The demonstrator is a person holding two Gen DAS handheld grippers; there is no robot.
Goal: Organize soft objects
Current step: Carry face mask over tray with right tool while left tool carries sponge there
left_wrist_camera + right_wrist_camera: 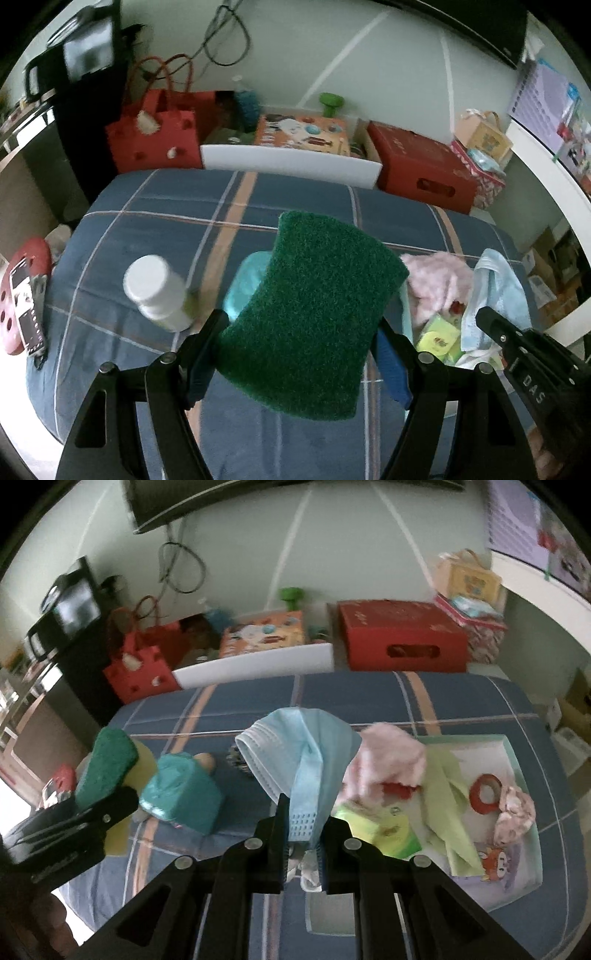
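Observation:
My left gripper point(297, 332) is shut on a green scouring sponge point(314, 314) with a yellow underside, held above the plaid blanket point(166, 206). It also shows in the right wrist view point(107, 768) at the left. My right gripper point(303, 812) is shut on a light blue face mask point(295, 749), held up over the blanket; the mask also shows in the left wrist view point(495, 295). A shallow pale box point(517, 746) to the right holds a pink fluffy item point(388, 760), green cloth point(447, 797), a red tape ring point(485, 794) and a scrunchie point(515, 812).
A white-capped bottle point(155, 291) stands on the blanket at the left. A teal packet point(181, 797) lies mid-blanket. A phone point(27, 306) lies on a red object at the left edge. Red boxes point(402, 638), a red bag point(155, 129) and a white bin point(295, 162) line the wall behind.

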